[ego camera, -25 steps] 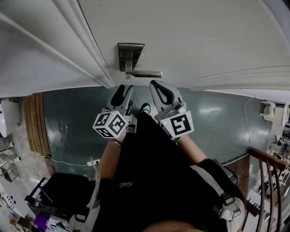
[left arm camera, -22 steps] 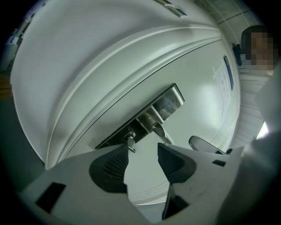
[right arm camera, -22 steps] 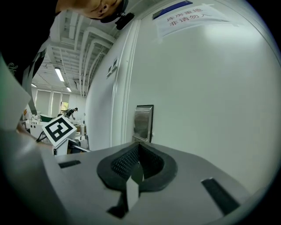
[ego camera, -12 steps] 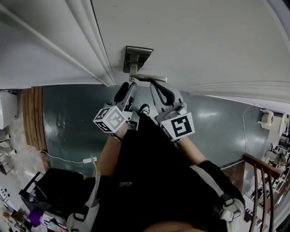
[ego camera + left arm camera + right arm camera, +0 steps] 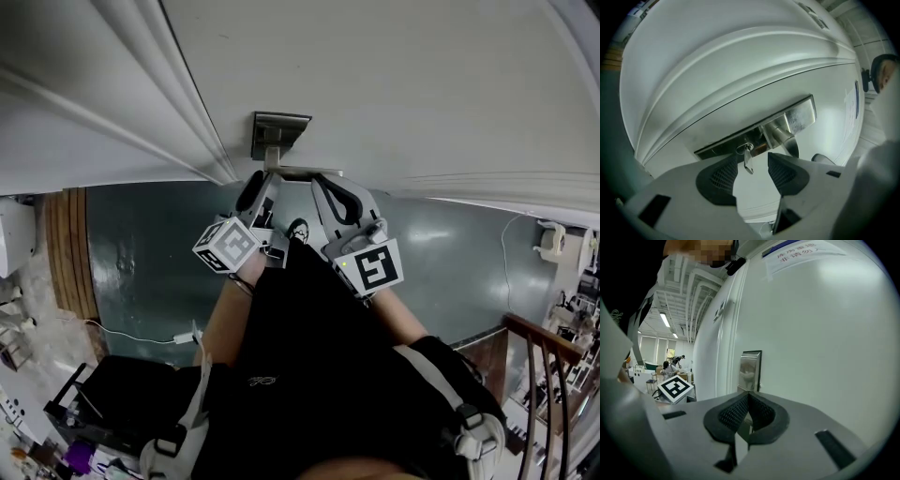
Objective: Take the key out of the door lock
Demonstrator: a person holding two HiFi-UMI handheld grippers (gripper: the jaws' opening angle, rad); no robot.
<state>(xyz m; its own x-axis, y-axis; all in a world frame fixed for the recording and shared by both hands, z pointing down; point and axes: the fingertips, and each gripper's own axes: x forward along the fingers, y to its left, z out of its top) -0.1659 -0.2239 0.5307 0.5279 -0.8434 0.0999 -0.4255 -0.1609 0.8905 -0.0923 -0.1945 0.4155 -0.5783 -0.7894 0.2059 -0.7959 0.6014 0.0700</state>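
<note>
**Head view:** A white door [image 5: 394, 84] fills the top. On it sits a metal plate [image 5: 279, 136] with a lever [image 5: 305, 172] just below. The left gripper [image 5: 262, 187] points up under the plate, and the right gripper [image 5: 325, 183] has its tip at the lever. The key cannot be made out here.

**Left gripper view:** The jaws stand apart. The key [image 5: 748, 160] hangs from the lock [image 5: 743, 148] in the plate's lower end. It lies between the two pads [image 5: 723, 176], nearer the left-hand one. The lever's stem [image 5: 783, 136] is just right of the lock.

**Right gripper view:** The jaws are together, with the pad tips meeting in front of the plate [image 5: 751, 369]. A thin slit shows lower down between the pads. The left gripper's cube [image 5: 675, 388] shows at left.
</note>
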